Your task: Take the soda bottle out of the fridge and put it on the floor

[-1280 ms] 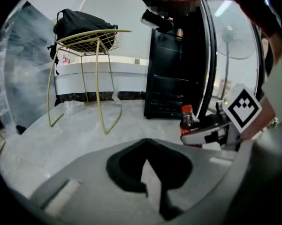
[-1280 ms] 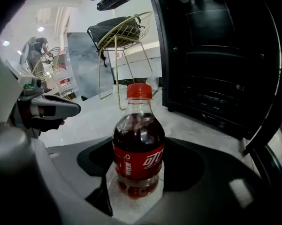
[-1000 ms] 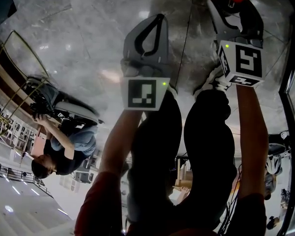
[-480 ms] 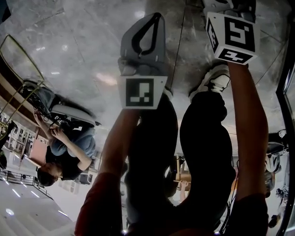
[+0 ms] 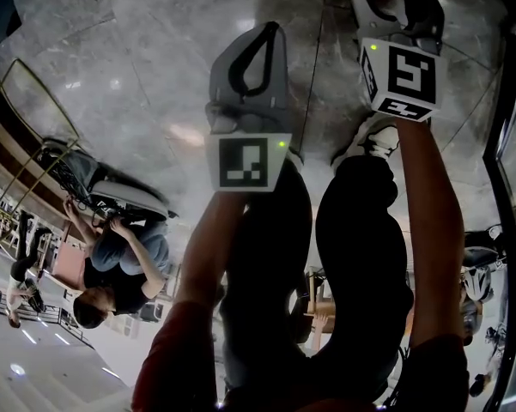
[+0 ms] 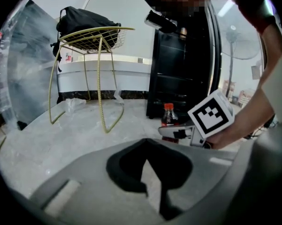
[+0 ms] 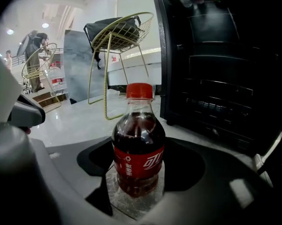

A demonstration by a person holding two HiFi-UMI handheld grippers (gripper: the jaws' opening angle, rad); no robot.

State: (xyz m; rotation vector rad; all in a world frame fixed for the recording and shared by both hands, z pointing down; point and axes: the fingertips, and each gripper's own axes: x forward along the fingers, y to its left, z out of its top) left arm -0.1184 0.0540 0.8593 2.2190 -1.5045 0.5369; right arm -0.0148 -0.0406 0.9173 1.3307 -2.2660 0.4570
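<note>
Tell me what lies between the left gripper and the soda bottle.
In the left gripper view, only bare marble floor lies between the left gripper and the soda bottle, which the right gripper grips.

soda bottle [image 7: 138,149] label: red band with large white stylised characters, brand can't be read for sure
label small print: round recycling-type mark and a vertical line of fine print at the band's left, too small to read
left marker cube [image 5: 247,161]: black-and-white square code
right marker cube [image 5: 402,75]: black-and-white square codes on two visible faces
</note>
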